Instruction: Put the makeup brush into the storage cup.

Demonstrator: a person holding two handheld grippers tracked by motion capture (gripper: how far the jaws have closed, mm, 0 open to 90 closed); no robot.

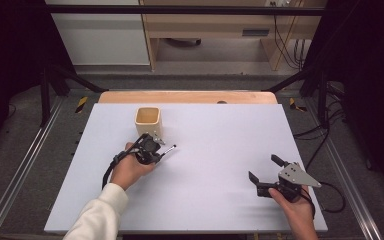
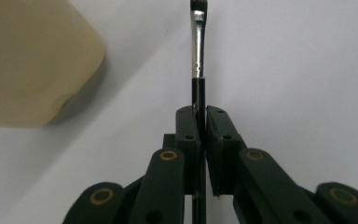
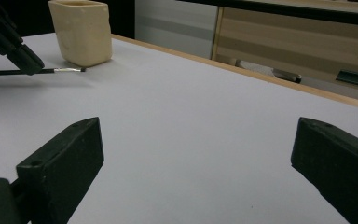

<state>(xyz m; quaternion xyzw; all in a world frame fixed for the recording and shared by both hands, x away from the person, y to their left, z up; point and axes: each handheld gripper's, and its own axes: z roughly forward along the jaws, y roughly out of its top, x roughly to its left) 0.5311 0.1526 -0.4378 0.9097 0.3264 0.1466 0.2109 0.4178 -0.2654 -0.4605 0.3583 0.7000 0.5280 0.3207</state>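
A thin brush [image 1: 169, 149] with a black handle, metal ferrule and dark tip is held level just above the white table [image 1: 220, 145]. My left gripper [image 1: 156, 152] is shut on its handle; in the left gripper view the brush [image 2: 198, 46] runs straight out from between the closed jaws of my left gripper [image 2: 203, 116]. A cream square cup [image 1: 147, 121] stands upright just beyond and left of the brush tip; the cup [image 2: 32, 60] is apart from the brush. My right gripper [image 1: 263, 167] hovers open at the near right, nothing between its jaws [image 3: 198, 135].
The right gripper view shows the brush [image 3: 60, 70] and the cup [image 3: 81, 30] far off across the bare white surface. A wooden strip [image 1: 187, 97] edges the table's far side. Black frame posts and cables [image 1: 325, 130] stand off the right side.
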